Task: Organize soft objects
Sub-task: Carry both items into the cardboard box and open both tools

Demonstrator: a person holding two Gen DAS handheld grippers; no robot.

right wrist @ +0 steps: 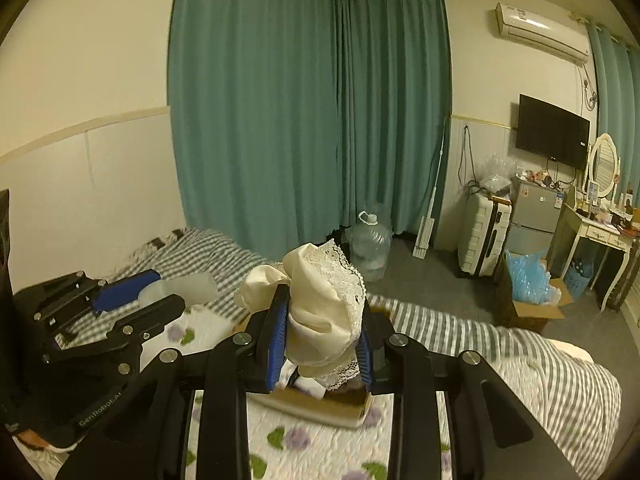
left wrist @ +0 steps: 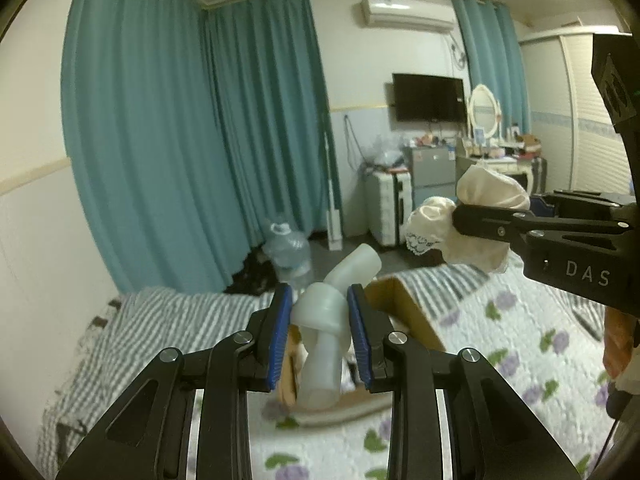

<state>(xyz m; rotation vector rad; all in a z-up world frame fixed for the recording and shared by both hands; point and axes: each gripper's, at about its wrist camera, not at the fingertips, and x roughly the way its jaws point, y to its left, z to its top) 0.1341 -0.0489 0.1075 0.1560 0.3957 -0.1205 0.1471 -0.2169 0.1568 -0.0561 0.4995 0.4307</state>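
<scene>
Left gripper: our jaws are clamped on a translucent white soft piece, held up over the cardboard box.
Right gripper: we pinch a cream lace-edged cloth tight between the blue pads, above the same box.
Box: we see it on the floral quilt.
Beyond: teal curtains, a water jug.

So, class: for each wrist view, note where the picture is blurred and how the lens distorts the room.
Left wrist view: the white garment in the left gripper and the cardboard box smear; curtains bow outward. Right wrist view: the striped bedding streaks, the lace-trimmed cloth stays fairly sharp, dark corners ring the frame.
</scene>
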